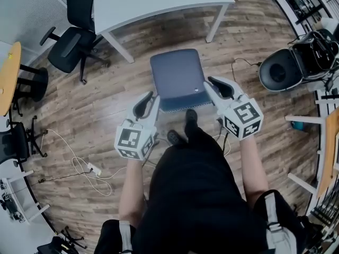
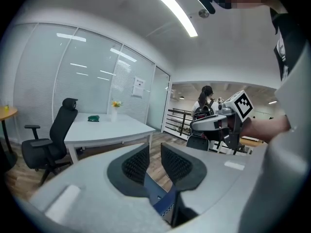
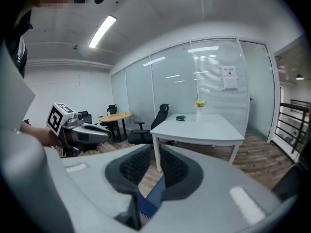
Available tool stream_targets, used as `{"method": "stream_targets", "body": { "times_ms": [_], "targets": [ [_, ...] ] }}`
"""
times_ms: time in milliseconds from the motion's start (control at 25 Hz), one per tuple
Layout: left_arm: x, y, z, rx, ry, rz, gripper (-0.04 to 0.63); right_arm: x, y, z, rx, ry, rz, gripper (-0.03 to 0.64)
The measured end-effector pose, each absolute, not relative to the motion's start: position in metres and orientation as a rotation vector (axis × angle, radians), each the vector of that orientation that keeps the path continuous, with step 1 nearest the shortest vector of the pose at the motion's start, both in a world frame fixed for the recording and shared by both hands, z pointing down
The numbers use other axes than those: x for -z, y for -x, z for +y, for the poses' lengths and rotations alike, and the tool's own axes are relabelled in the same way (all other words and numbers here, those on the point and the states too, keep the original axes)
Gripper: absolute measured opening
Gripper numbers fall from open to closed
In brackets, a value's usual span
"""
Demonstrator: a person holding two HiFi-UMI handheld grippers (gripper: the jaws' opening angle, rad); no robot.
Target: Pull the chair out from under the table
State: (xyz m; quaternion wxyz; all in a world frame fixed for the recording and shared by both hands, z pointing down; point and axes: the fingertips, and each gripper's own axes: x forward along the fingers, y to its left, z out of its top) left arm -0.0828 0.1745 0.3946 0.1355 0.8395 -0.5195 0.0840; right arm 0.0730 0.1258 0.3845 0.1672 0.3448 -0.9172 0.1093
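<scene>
The blue-grey chair (image 1: 177, 78) stands on the wood floor, apart from the white table (image 1: 159, 1) behind it, with its near edge just in front of my feet. My left gripper (image 1: 150, 98) hangs by the chair's near left corner. My right gripper (image 1: 210, 82) is by its near right corner. Neither touches the chair. In the left gripper view the jaws (image 2: 154, 148) stand a narrow gap apart with nothing between them, and the blue chair (image 2: 156, 192) shows below. The right gripper (image 3: 155, 152) looks the same, with the chair (image 3: 152, 196) below it.
A black office chair (image 1: 71, 41) sits at the table's left end. A round black seat (image 1: 279, 70) stands at the right. A cable and power strip (image 1: 91, 168) lie on the floor at the left. An orange round table (image 1: 8, 73) is at the far left.
</scene>
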Motion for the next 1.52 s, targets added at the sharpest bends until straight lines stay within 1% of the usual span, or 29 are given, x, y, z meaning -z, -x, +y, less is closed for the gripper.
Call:
{"method": "stream_targets", "body": {
  "times_ms": [200, 400, 600, 1040, 1520],
  "targets": [
    [-0.369, 0.096, 0.187, -0.184, -2.436, -1.576, 0.056, -0.359, -0.064, 0.138, -0.298, -0.990, -2.677, 0.040],
    [-0.363, 0.112, 0.197, -0.161, -2.414, -1.629, 0.032, -0.355, -0.056, 0.147, -0.316, -0.982, -2.715, 0.003],
    [-0.364, 0.122, 0.201, -0.145, -2.399, -1.638, 0.009, -0.361, -0.048, 0.157, -0.324, -0.963, -2.707, 0.003],
    [-0.358, 0.111, 0.196, -0.141, -2.411, -1.613, 0.009, -0.354, -0.057, 0.161, -0.232, -0.945, -2.687, 0.003],
    [-0.366, 0.103, 0.197, -0.187, -2.410, -1.587, 0.009, -0.360, -0.063, 0.159, -0.278, -0.949, -2.691, 0.003]
  ]
}}
